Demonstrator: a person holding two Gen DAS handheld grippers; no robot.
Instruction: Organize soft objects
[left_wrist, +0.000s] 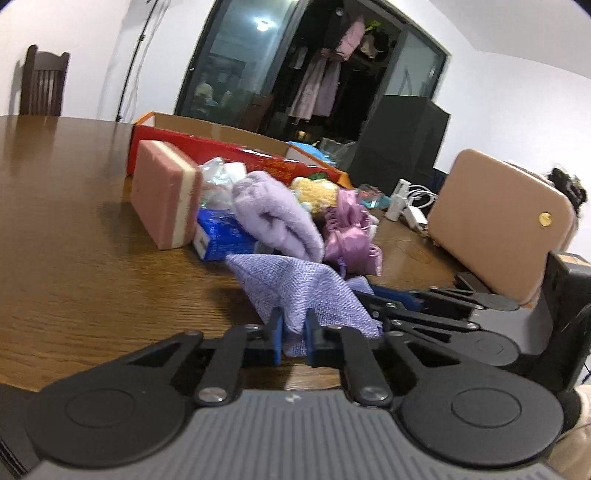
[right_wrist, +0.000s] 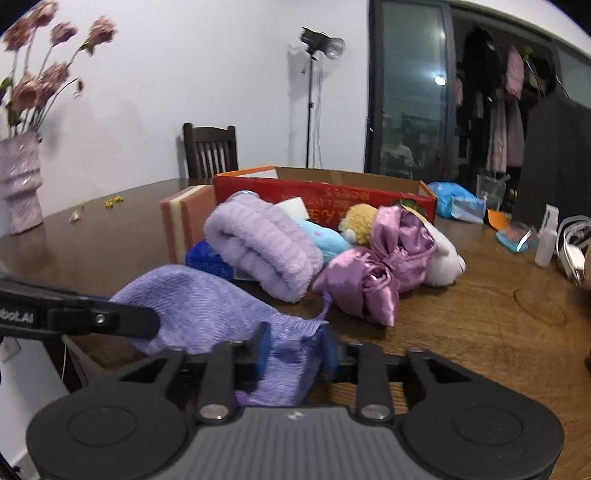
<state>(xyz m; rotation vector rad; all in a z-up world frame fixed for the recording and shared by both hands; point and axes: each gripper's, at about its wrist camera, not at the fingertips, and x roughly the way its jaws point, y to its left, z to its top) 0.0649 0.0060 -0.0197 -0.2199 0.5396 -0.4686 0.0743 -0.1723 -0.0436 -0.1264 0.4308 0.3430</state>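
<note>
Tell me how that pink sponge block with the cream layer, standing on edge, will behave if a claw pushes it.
The pink sponge block with the cream layer stands on a narrow edge, leaning slightly, so a push would probably tip it over. It looks foamy, so likely light and squashy. It should slide rather than roll on the brown wooden table.

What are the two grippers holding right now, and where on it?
Both hold the lilac woven cloth: left gripper and right gripper each pinch an edge.

coarse woven purple cloth; glossy satin bow; polished wood table.
</note>
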